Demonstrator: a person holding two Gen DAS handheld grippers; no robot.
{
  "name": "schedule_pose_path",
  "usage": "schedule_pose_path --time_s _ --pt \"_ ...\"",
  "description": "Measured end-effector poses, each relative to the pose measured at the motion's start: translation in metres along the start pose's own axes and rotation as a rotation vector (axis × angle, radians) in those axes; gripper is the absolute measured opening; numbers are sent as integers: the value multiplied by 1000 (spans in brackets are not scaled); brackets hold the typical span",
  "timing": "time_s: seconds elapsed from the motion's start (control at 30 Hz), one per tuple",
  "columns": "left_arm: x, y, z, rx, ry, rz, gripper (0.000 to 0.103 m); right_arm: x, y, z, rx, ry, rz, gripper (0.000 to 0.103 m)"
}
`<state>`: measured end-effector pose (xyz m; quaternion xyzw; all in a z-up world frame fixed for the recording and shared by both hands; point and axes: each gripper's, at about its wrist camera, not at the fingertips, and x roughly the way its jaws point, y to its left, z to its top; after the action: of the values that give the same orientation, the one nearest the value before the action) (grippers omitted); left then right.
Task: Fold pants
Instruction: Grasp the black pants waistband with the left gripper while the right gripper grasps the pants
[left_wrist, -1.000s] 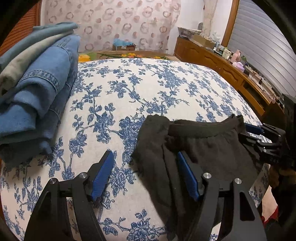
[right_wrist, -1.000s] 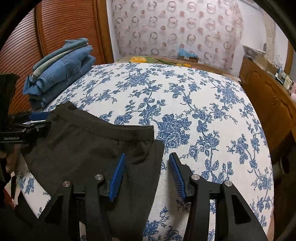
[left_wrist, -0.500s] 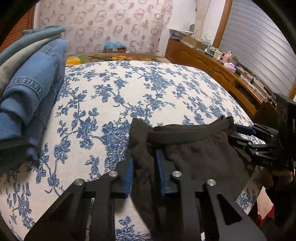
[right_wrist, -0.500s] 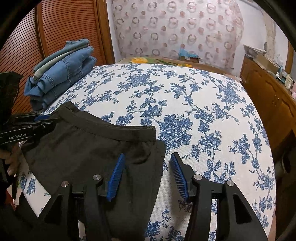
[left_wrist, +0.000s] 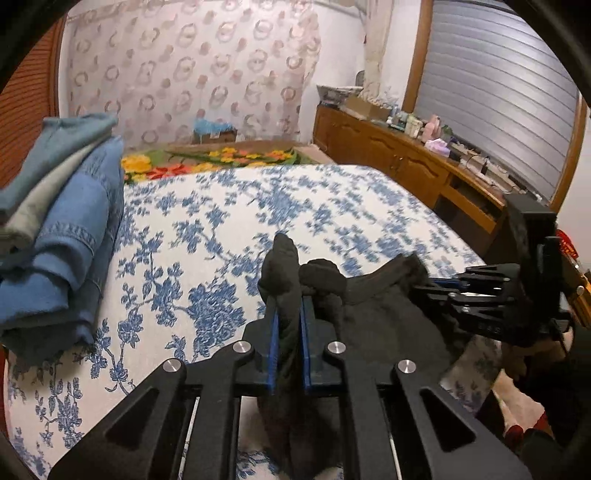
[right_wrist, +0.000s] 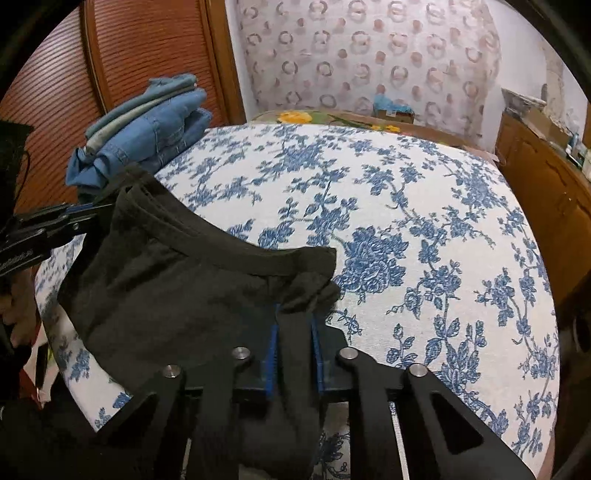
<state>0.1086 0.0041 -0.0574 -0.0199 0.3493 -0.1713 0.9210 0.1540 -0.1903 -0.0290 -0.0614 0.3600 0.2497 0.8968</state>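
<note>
With both corners of the waistband pinched, I am at the start of the fold. Left gripper has just closed on a bunch of the black pants; right gripper has just closed on the other corner. Pants lie at the near edge of the floral bed. Next, probably: lift both together, level, cloth taut, carry forward.

Bedspread bare ahead & to the right; folded jeans stack blocks far-left corner.
</note>
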Motion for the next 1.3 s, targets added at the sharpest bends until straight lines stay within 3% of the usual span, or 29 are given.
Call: schedule_pose_path --time_s 0.73,1.3 --pt "-55 -3 41 32 -166 28 8 -89 17 39 -68 -241 4 9" --pt "-63 34 88 -2 -202 79 8 -61 13 109 -147 -268 49 9"
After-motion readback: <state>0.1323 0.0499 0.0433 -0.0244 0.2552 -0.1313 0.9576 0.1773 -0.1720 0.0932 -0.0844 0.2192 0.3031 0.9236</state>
